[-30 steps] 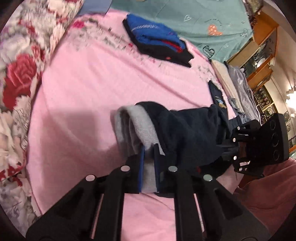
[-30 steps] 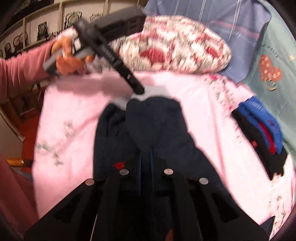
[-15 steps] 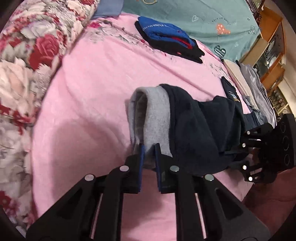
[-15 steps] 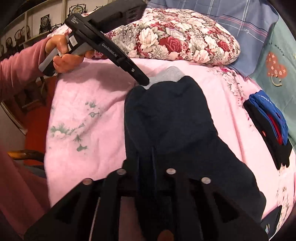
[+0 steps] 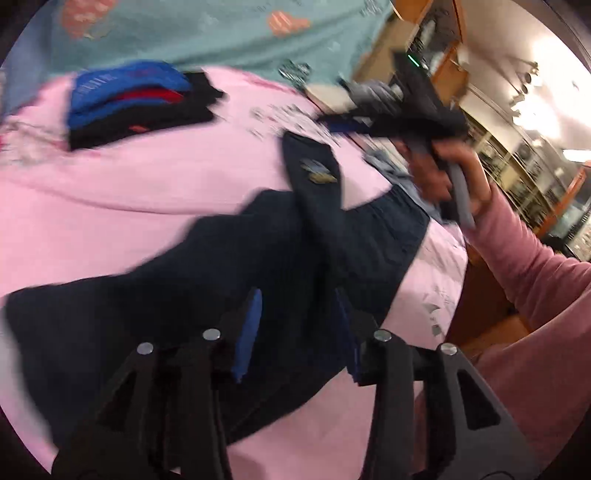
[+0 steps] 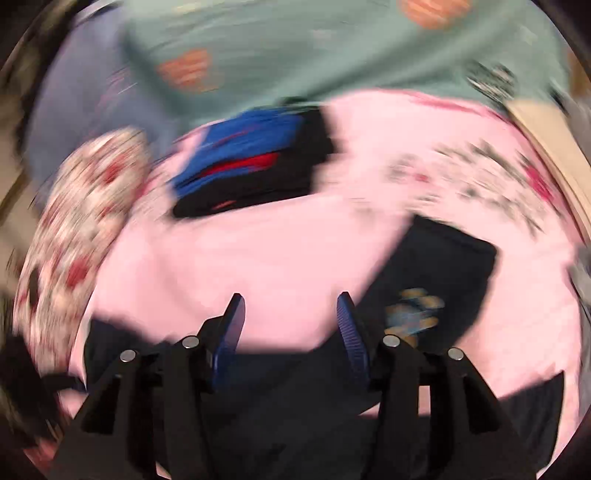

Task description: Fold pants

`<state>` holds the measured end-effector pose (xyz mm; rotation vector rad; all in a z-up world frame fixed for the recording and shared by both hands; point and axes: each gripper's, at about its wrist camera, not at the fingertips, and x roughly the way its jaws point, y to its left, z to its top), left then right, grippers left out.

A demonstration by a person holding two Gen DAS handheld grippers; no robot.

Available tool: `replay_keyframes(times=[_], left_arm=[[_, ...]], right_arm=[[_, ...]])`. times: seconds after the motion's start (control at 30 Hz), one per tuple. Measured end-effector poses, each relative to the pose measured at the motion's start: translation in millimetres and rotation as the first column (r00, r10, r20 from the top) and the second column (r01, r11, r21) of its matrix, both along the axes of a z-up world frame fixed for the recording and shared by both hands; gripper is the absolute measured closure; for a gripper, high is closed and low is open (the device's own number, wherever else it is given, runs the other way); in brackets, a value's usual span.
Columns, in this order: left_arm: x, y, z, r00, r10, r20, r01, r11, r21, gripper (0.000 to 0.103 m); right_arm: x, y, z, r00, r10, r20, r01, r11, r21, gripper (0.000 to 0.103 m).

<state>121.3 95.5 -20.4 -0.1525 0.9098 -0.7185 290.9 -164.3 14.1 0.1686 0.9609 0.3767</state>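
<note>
The dark navy pants (image 5: 229,266) lie folded on the pink bedsheet (image 5: 147,177). A leg end with a yellow print (image 5: 317,173) lies across them. My left gripper (image 5: 299,306) is open just above the pants, holding nothing. My right gripper (image 6: 291,310) is open and empty over the sheet, with the pants (image 6: 295,387) below it and the printed leg end (image 6: 436,280) to its right. In the left wrist view the right gripper's body (image 5: 417,107) shows at the far right, held in a hand. Both views are motion-blurred.
A stack of folded blue, red and black clothes (image 5: 136,103) lies at the back of the bed, also in the right wrist view (image 6: 251,162). A teal blanket (image 5: 207,33) lies behind it. A floral pillow (image 6: 74,221) is at left. Wooden shelves (image 5: 517,155) stand beyond the bed's right edge.
Both grippers have let go of the pants and opened. The pants now lie flat on the sheet. Both cameras have swung toward the far side of the bed.
</note>
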Motion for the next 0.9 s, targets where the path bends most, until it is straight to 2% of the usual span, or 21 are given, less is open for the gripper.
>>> replay_keyframes(times=[0.03,0.1,0.13,0.23,0.3,0.4,0.47,0.5,0.53,0.57,0.67,0.77,0.8,0.9], left_arm=[[12.2,-20.3,-9.8,0.999,-0.038,-0.038,0.038,0.999,-0.002,0.062],[25.9,-41.7,-22.2,0.995,-0.055,-0.081,0.057,0.998,0.02,0.062],[33.4,-53.2,-28.6,0.993,-0.06,-0.098,0.064,0.997,0.036,0.062],[40.7,-69.6,-37.9,0.989,-0.074,-0.129,0.081,0.995,0.05,0.058],[40.9,-81.2,-41.9,0.989,-0.079,-0.128,0.09,0.993,0.077,0.048],[39.5,-91.1,-45.3,0.991,-0.082,-0.11,0.094,0.99,0.106,0.047],[41.8,-96.7,-45.9,0.992,-0.069,-0.102,0.081,0.989,0.125,0.053],[43.0,-98.6,-46.2,0.995,-0.051,-0.089,0.064,0.986,0.151,0.068],[44.9,-100.0,-46.5,0.996,-0.042,-0.081,0.055,0.984,0.168,0.076],[45.6,-99.8,-47.2,0.997,-0.03,-0.07,0.042,0.981,0.189,0.085],[49.0,-95.7,-46.5,0.997,-0.019,-0.079,0.032,0.984,0.175,0.092],[45.8,-91.0,-33.9,0.999,-0.009,-0.048,0.017,0.984,0.176,0.094],[42.8,-91.1,-28.9,0.999,-0.008,-0.031,0.014,0.984,0.18,0.094],[24.5,-96.0,-6.9,0.999,-0.023,0.047,0.014,0.983,0.183,0.094]], right_arm=[[16.7,-11.1,-4.2,0.997,-0.063,-0.037,0.063,0.998,-0.005,0.05],[49.6,-33.6,-21.7,0.976,-0.174,-0.131,0.171,0.985,-0.039,0.05],[63.5,-34.8,-30.7,0.967,-0.196,-0.162,0.187,0.98,-0.069,0.05],[92.3,-26.0,-62.2,0.946,-0.211,-0.245,0.173,0.97,-0.169,0.05],[108.3,-15.0,-83.0,0.935,-0.197,-0.295,0.14,0.969,-0.205,0.05],[112.9,2.2,-91.3,0.945,-0.205,-0.256,0.122,0.944,-0.305,0.049],[108.9,6.8,-91.6,0.946,-0.212,-0.244,0.122,0.934,-0.335,0.064],[105.0,6.5,-91.4,0.948,-0.215,-0.236,0.119,0.925,-0.362,0.087],[101.5,5.4,-90.5,0.95,-0.205,-0.235,0.111,0.926,-0.362,0.1],[97.0,-0.4,-88.9,0.95,-0.192,-0.247,0.101,0.936,-0.337,0.1],[84.9,-17.8,-74.8,0.958,-0.176,-0.225,0.11,0.954,-0.277,0.1],[58.3,-45.3,-31.1,0.981,-0.135,-0.142,0.119,0.986,-0.117,0.1],[41.1,-60.3,-8.0,0.989,-0.116,-0.094,0.113,0.993,-0.037,0.1],[-3.5,-106.7,42.5,0.996,-0.091,0.022,0.087,0.982,0.165,0.1]])
